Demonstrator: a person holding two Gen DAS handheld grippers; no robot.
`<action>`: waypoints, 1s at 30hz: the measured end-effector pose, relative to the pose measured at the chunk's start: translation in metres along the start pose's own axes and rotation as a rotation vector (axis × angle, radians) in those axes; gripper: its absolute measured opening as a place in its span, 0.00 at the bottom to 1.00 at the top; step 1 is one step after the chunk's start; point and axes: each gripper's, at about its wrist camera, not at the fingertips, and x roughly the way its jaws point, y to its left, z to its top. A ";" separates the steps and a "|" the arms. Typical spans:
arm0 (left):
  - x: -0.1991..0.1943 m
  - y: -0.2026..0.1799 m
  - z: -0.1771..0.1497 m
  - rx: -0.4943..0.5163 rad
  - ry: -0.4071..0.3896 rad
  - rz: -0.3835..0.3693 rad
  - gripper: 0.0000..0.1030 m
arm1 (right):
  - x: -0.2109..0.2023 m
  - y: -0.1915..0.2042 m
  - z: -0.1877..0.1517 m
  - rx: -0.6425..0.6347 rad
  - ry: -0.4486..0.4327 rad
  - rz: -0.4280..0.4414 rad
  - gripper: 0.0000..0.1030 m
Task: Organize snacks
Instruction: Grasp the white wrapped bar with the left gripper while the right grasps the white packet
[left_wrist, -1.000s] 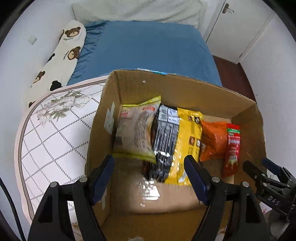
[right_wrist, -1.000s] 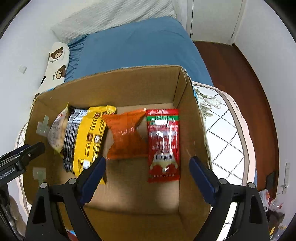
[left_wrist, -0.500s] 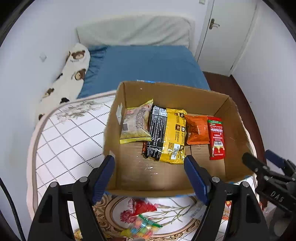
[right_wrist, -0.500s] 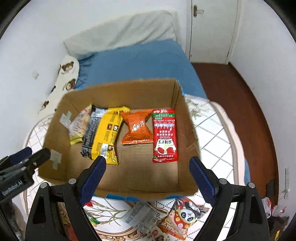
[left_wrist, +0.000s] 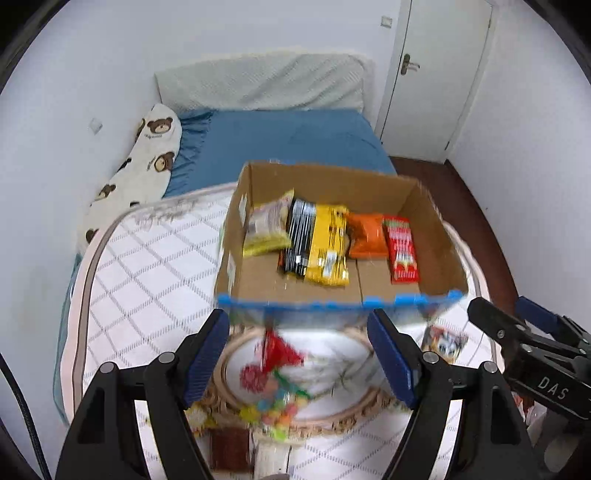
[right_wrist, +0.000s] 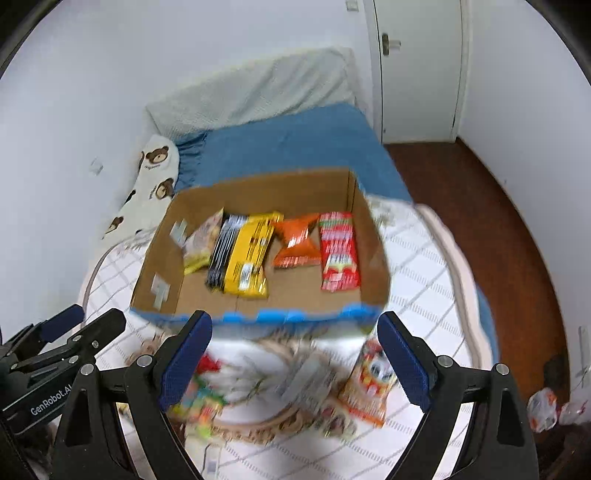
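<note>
Both grippers, left gripper (left_wrist: 298, 354) and right gripper (right_wrist: 294, 356), have withdrawn from the cardboard box (left_wrist: 428, 218) with jaws apart and empty, five packets remaining inside at 12 o'clock, loose snacks (right_wrist: 365, 387) awaiting collection below.

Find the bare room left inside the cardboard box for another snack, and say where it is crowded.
Free: the cardboard box floor between its near blue-edged wall and the packets. Crowded: the far row, from the pale packet to the red packet.
</note>
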 end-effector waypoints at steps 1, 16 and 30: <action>0.002 0.000 -0.009 0.000 0.023 0.004 0.74 | 0.003 -0.002 -0.007 0.008 0.016 0.006 0.91; 0.129 0.016 -0.172 0.064 0.620 0.076 0.74 | 0.127 -0.047 -0.087 0.197 0.353 0.093 0.90; 0.170 0.001 -0.171 -0.043 0.683 0.051 0.51 | 0.213 -0.027 -0.080 0.108 0.478 0.001 0.61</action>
